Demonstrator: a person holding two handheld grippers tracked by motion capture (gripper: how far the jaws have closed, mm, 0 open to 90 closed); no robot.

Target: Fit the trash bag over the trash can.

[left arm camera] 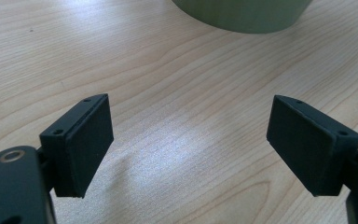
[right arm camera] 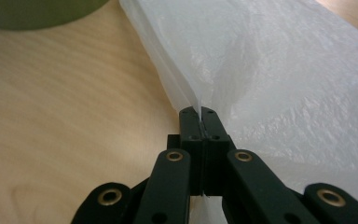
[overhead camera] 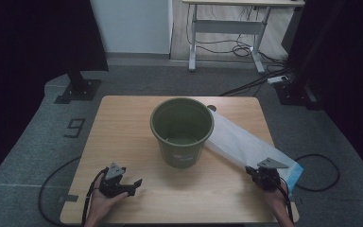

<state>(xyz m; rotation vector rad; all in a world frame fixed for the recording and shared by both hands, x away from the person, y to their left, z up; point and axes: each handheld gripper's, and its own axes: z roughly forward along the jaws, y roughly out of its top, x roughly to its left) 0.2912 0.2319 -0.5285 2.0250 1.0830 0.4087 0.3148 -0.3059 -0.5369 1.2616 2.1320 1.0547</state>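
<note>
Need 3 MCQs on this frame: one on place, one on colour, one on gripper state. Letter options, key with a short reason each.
1. Where does the plastic bag lie?
A. inside the bin
B. on the table, right of the bin
C. on the floor

2. What colour is the bin?
A. green
B. red
C. white

3. How does the right gripper stand?
A. open above the bin
B. open on bare wood
C. shut on the bag

Key:
1 B: in the high view the bag stretches across the table to the bin's right.
2 A: its wall and inside are olive green.
3 C: in the right gripper view the jaws pinch the bag's edge.
</note>
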